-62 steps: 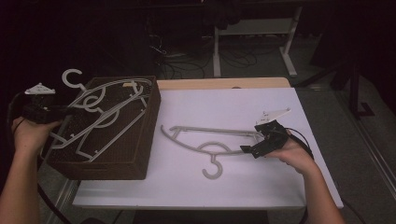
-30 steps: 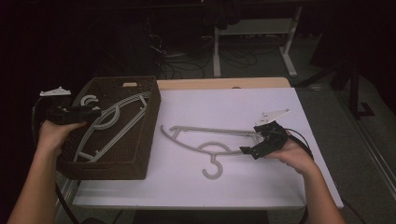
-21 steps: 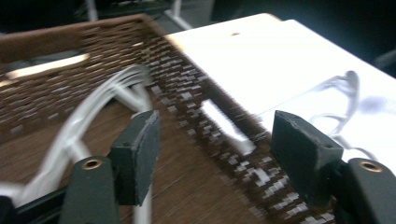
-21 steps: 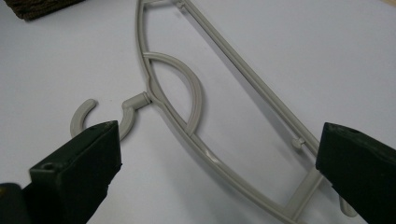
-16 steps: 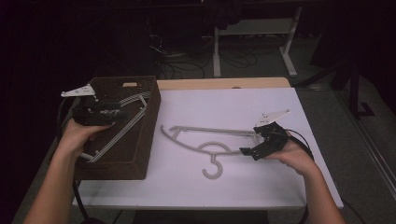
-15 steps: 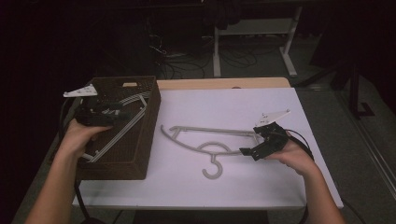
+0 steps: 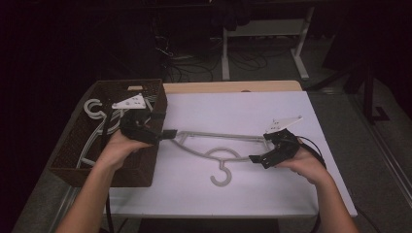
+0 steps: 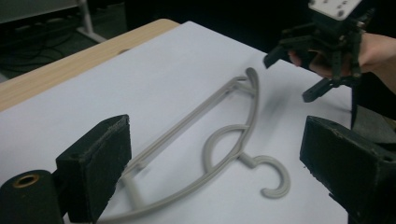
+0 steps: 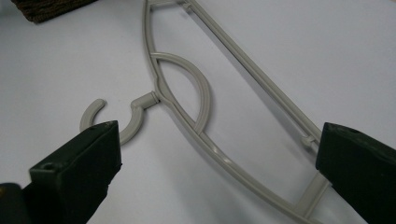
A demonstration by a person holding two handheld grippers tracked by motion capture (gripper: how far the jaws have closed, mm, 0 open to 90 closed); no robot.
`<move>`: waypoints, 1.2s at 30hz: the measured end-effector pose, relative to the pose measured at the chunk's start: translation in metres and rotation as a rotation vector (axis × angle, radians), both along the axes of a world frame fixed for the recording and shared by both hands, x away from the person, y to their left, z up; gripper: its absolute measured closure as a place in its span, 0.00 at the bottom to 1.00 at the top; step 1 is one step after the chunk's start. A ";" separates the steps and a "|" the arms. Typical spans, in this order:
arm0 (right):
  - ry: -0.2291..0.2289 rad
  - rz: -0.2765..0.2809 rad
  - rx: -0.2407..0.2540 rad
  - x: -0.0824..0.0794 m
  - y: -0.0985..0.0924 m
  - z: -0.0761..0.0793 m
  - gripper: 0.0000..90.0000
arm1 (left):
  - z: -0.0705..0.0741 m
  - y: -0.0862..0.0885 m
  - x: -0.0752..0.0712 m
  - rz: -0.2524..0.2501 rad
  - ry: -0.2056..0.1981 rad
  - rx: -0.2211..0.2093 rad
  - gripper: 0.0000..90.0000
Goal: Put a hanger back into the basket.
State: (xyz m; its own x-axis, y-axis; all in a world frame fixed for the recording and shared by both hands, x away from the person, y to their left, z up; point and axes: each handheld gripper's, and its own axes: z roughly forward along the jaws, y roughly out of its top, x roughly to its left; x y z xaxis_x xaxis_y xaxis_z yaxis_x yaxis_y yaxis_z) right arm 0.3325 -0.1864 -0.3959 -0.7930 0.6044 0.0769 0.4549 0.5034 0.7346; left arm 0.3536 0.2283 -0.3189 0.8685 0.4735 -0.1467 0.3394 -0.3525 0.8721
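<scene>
A grey plastic hanger [image 7: 214, 140] lies flat on the white table [image 7: 252, 194], its hook [image 7: 221, 175] pointing toward me. My left gripper [image 7: 163, 127] is open at the hanger's left end, just past the basket's right wall. In the left gripper view, the hanger [image 8: 219, 135] lies on the table between my wide-apart left gripper [image 8: 215, 154] jaws. My right gripper [image 7: 262, 148] is open at the hanger's right end. From my right gripper [image 9: 222, 140], the hanger [image 9: 187, 107] lies below and between the jaws, untouched.
A brown wicker basket [image 7: 131, 170] stands at the table's left edge with other grey hangers [image 7: 94, 109] inside. A wooden strip [image 7: 233, 86] runs along the table's back. The far right gripper [image 8: 327, 42] appears in the left gripper view. Dark floor with cables and desk legs lies beyond.
My left gripper has moved right, from above the basket to the left end of the hanger on the table. The right gripper and the hanger have stayed put.
</scene>
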 end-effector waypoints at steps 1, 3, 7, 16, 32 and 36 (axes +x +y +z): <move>-0.001 0.000 0.003 0.000 0.000 -0.001 0.00 | -0.001 -0.006 -0.001 -0.010 -0.001 0.002 0.09; 0.002 -0.002 0.007 -0.001 -0.001 -0.002 0.00 | -0.004 -0.016 -0.002 -0.026 0.001 0.005 0.09; 0.010 -0.013 0.011 -0.005 -0.001 -0.008 0.00 | -0.015 -0.035 -0.005 -0.044 0.006 0.016 0.10; 0.013 -0.039 0.016 -0.012 0.002 -0.020 0.00 | -0.047 -0.071 -0.002 -0.070 0.039 0.093 0.25; 0.028 -0.057 0.034 -0.019 -0.001 -0.034 0.00 | -0.114 -0.095 0.038 0.082 0.078 0.344 1.00; 0.030 -0.061 0.037 -0.018 -0.002 -0.035 0.00 | -0.122 -0.096 0.039 0.063 0.102 0.381 1.00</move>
